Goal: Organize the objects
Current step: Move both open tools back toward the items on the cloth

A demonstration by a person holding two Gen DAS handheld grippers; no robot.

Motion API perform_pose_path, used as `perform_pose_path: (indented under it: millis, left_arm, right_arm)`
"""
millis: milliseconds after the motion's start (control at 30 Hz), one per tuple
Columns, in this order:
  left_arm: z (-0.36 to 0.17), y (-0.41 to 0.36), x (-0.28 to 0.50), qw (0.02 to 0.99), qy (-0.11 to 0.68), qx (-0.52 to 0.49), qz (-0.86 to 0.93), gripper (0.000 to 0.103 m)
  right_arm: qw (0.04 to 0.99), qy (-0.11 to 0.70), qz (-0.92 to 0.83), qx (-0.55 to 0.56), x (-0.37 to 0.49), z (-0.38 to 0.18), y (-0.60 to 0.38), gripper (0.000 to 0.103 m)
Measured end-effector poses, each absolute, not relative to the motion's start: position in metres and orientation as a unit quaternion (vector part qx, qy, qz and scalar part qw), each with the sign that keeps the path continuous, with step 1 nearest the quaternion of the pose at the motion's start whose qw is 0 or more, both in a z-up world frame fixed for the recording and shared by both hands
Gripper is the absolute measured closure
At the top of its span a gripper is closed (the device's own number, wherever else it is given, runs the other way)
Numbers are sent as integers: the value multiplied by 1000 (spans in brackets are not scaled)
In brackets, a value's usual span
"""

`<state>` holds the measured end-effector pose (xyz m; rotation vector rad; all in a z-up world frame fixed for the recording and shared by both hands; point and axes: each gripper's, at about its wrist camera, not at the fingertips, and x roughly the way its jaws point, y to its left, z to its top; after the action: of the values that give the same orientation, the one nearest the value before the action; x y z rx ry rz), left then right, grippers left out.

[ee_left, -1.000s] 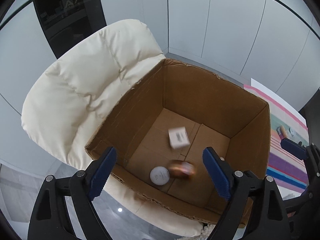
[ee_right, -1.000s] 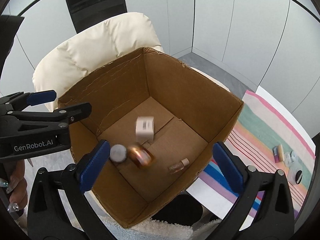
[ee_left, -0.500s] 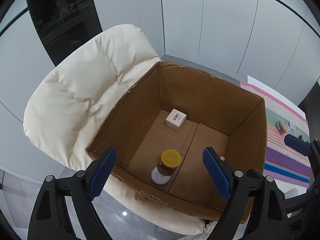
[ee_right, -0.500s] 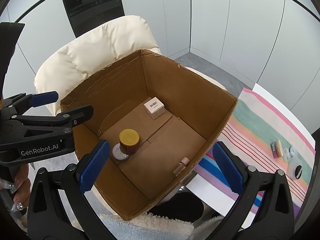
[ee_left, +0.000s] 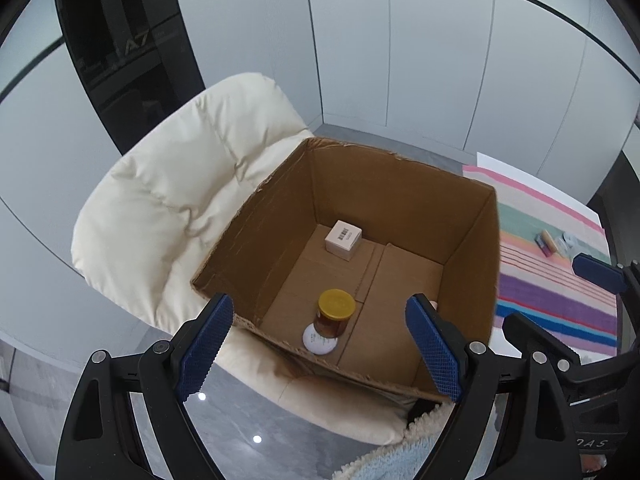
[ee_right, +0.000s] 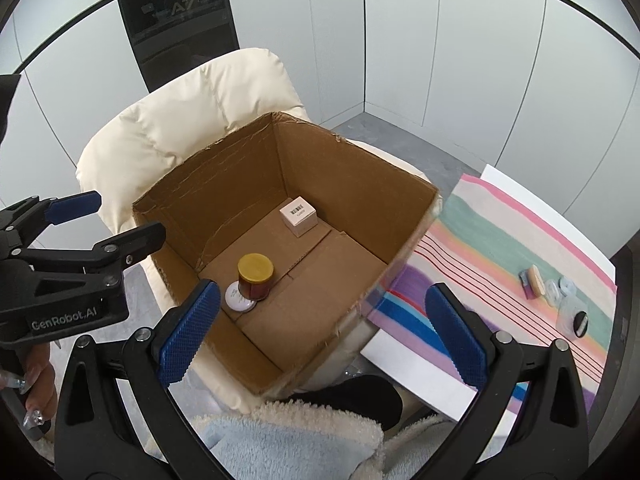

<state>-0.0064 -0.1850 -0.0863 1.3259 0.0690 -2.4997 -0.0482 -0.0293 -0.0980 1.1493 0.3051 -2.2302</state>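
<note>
Both hand-held grippers hang empty above the open brown cardboard box [ee_left: 472, 240], which sits on a cream padded chair [ee_left: 180, 184].

Left hand-held gripper [ee_left: 320, 350]: blue pads wide apart, nothing between them. Right hand-held gripper [ee_right: 320, 334]: the same, pads spread, nothing held.

Box contents, left wrist view:
- amber glass jar with a yellow lid [ee_left: 335, 312], upright, low centre of the frame
- flat round white tin [ee_left: 319, 340], touching the jar on its near side
- small white carton with a barcode [ee_left: 343, 239], toward the far wall, well apart from the jar
- something small is half hidden behind my right pad at the box's right side; I cannot identify it

Step in hand, as I judge it: between items. Drops into the box look finished, and both grippers are free for the next pick.

Remaining items, right wrist view: a small cluster on the striped multicoloured cloth [ee_right: 500, 240] over the counter, right of frame. I make out a small tan and purple block [ee_right: 532, 282] and some clear round pieces [ee_right: 564, 292] just beside it; details are too small to tell.

Next move, my reading: swing right, away from the box, to the cluster and come down over one piece. The pieces lie close together, so I would set the pads around one item only, without nudging its neighbours.
</note>
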Motion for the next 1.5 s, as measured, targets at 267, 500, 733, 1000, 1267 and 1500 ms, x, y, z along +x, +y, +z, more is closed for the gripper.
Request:
perform_pose_path:
  millis: [267, 500, 733, 1000, 1267, 1500]
  left_arm:
    - [-79, -171, 33, 150, 19, 458, -876, 14]
    - [-84, -163, 72, 141, 29, 471, -870, 14]
    - [-83, -156, 82, 143, 24, 464, -874, 14]
    - [-86, -142, 80, 136, 3, 457, -879, 14]
    - [-90, -126, 62, 115, 3, 463, -879, 14]
    - [-91, -93, 39, 76, -18, 465, -882, 14]
  right_arm:
    - [297, 113, -846, 427, -11, -84, -7, 0]
    - [297, 119, -847, 424, 25, -83, 6, 0]
    - [295, 120, -851, 416, 41, -80, 14, 0]
    - [285, 108, -859, 410, 40, -75, 29, 0]
    - [255, 87, -866, 421, 27, -80, 57, 0]
    - [215, 66, -872, 435, 12, -88, 95, 0]
